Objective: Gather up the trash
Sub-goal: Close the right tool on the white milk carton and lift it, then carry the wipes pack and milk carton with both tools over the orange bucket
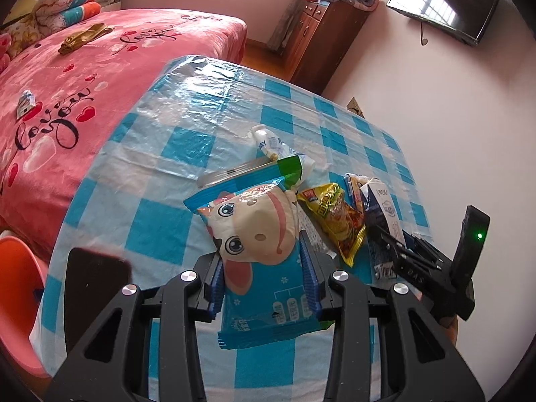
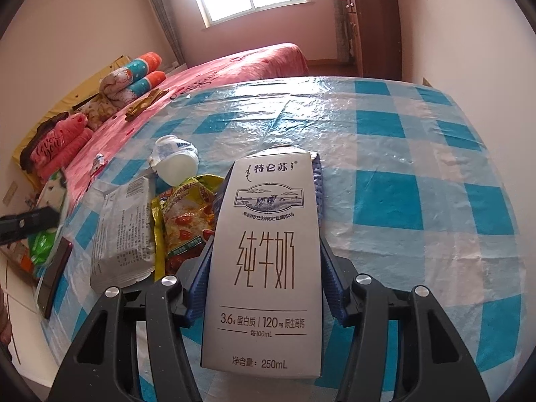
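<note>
Your left gripper point(image 1: 264, 268) is clamped on the soft, crinkly snack bag point(image 1: 254, 231). Your right gripper point(image 2: 264, 254) grasps the stiff, light milk carton point(image 2: 264, 258) mid-body; squeeze gently.

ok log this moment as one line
left gripper: shut on cow snack bag | right gripper: milk carton between jaws, pads on its sides | left on table: yellow packet, white packet
</note>
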Action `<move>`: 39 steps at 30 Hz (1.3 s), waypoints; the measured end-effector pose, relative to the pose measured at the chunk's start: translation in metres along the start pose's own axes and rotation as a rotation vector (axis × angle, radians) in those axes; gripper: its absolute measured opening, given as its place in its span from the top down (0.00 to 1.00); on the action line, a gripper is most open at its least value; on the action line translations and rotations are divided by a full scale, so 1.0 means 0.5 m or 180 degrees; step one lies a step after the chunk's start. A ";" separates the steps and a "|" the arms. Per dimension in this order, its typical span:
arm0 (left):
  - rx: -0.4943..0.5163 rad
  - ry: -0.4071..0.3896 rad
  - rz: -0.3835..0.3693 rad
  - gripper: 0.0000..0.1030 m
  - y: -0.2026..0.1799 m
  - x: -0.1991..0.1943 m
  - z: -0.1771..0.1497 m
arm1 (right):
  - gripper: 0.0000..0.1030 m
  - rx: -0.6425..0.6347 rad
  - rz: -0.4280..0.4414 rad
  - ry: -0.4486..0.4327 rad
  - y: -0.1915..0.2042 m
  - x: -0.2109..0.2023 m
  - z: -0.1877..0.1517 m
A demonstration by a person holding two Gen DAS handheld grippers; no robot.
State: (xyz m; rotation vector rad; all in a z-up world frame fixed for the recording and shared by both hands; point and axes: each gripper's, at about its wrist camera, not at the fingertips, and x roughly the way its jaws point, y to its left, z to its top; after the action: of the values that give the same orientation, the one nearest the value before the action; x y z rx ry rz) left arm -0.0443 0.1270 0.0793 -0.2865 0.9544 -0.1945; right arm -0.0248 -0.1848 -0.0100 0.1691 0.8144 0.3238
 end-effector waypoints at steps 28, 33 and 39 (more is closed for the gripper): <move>-0.0215 -0.0283 -0.0208 0.61 0.144 -0.126 -0.069 | 0.44 0.0596 0.0318 -0.0199 0.018 -0.096 -0.018; -0.0330 -0.0373 -0.0157 0.61 0.197 -0.161 -0.079 | 0.44 0.0476 0.0407 -0.0186 0.069 -0.109 -0.009; -0.0520 -0.0471 -0.0043 0.61 0.274 -0.204 -0.095 | 0.44 0.0224 0.0670 -0.0110 0.173 -0.116 0.008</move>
State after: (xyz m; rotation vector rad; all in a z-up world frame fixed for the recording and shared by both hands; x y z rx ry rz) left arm -0.1360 0.2784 0.0876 -0.4518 0.8229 -0.1061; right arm -0.0779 -0.1241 0.0558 0.3267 0.7755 0.4891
